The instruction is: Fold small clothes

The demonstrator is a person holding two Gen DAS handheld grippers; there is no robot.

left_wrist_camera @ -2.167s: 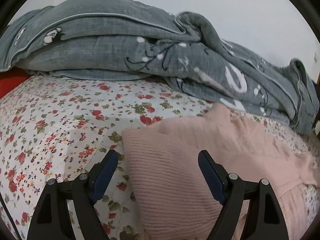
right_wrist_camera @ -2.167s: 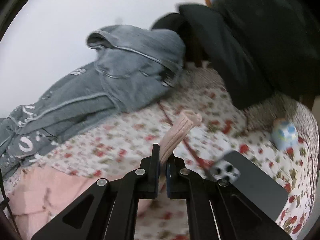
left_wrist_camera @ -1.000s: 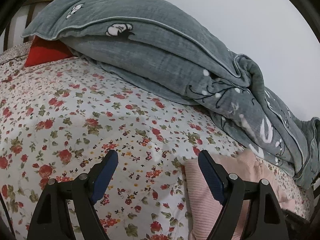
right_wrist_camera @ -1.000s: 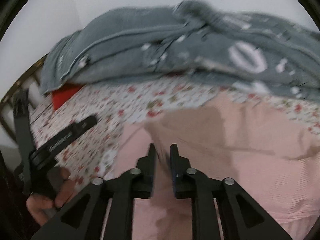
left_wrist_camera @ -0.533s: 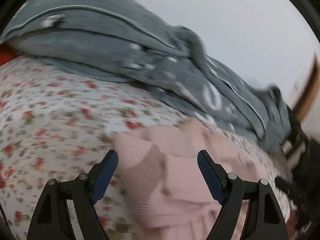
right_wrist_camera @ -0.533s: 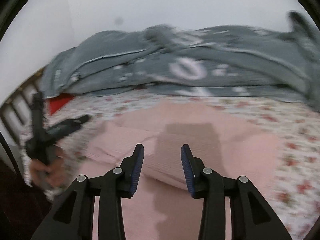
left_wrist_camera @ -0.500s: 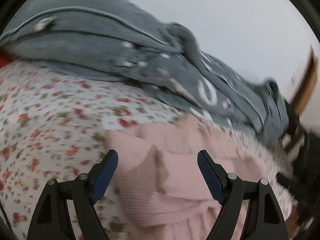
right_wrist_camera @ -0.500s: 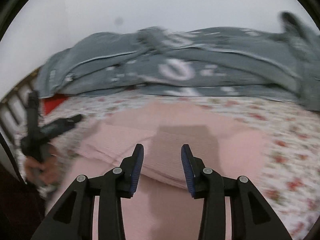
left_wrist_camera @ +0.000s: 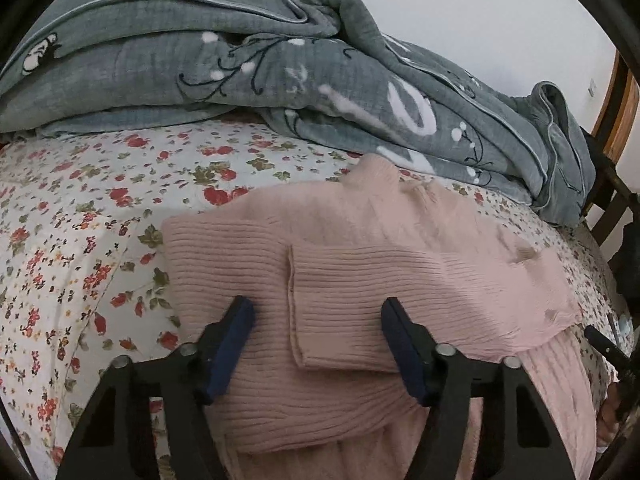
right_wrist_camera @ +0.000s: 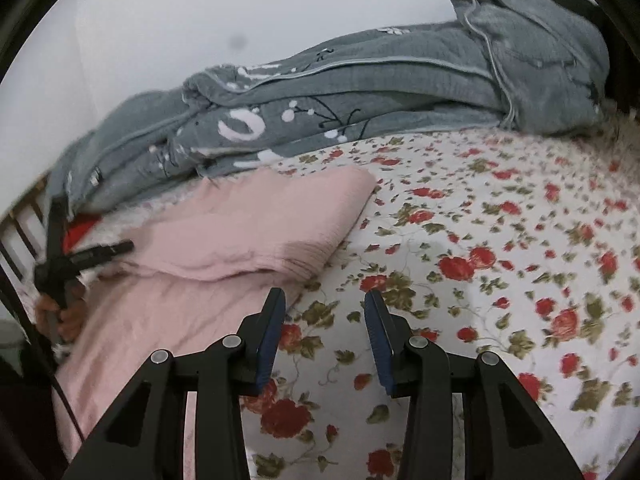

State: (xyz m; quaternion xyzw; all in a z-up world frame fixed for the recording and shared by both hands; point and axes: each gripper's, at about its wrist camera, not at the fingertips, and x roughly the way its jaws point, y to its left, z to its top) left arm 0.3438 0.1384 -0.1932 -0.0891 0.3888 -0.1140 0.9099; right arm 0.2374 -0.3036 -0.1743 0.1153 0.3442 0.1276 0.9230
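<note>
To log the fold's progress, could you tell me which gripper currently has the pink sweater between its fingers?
The left gripper: its open jaws straddle the pink sweater. The open right gripper frames only floral sheet.

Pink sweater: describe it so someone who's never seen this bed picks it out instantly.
Start at the bed's floral sheet, white with red roses. Along its far side, against the wall, lies a heaped grey quilt. Just in front of that quilt lies the pink sweater: the only plain, ribbed-knit pale pink item, with a sleeve folded across its body.
</note>
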